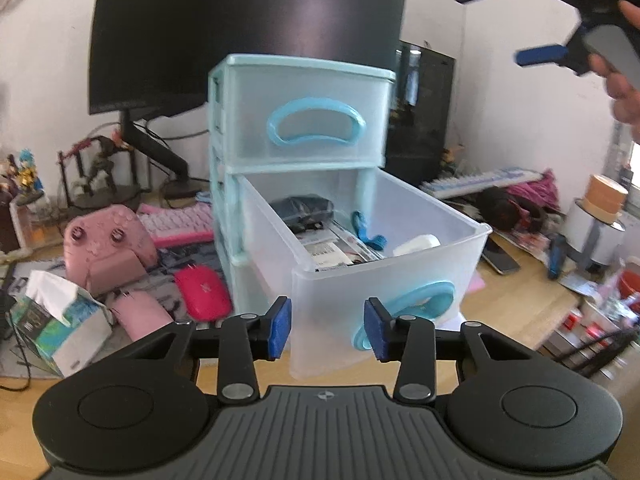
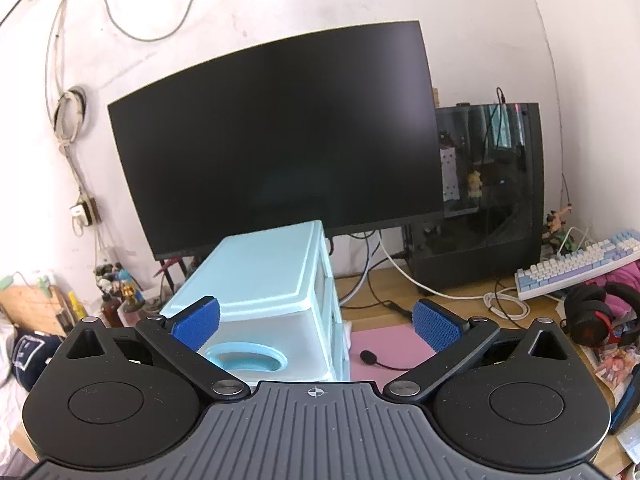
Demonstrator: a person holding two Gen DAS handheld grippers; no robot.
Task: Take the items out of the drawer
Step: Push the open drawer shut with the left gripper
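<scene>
A pale blue plastic drawer unit (image 1: 300,120) stands on the desk, its middle drawer (image 1: 384,276) pulled far out. Inside lie a black pouch (image 1: 302,206), a blue strap (image 1: 366,230), a white case (image 1: 416,244) and printed packets (image 1: 340,250). My left gripper (image 1: 327,328) is open just in front of the drawer's front wall, nothing between its blue pads. My right gripper (image 2: 316,322) is open, high above the unit's top (image 2: 256,276); it also shows in the left wrist view as the right gripper (image 1: 508,24), held by a hand (image 1: 628,84).
A large dark monitor (image 2: 272,132) and a black PC case (image 2: 488,196) stand behind the unit. A pink game controller (image 1: 106,244), a red mouse (image 1: 204,290) and a tissue box (image 1: 56,320) crowd the left. A keyboard (image 2: 576,264), headphones (image 2: 596,312) and tape rolls (image 1: 600,216) lie right.
</scene>
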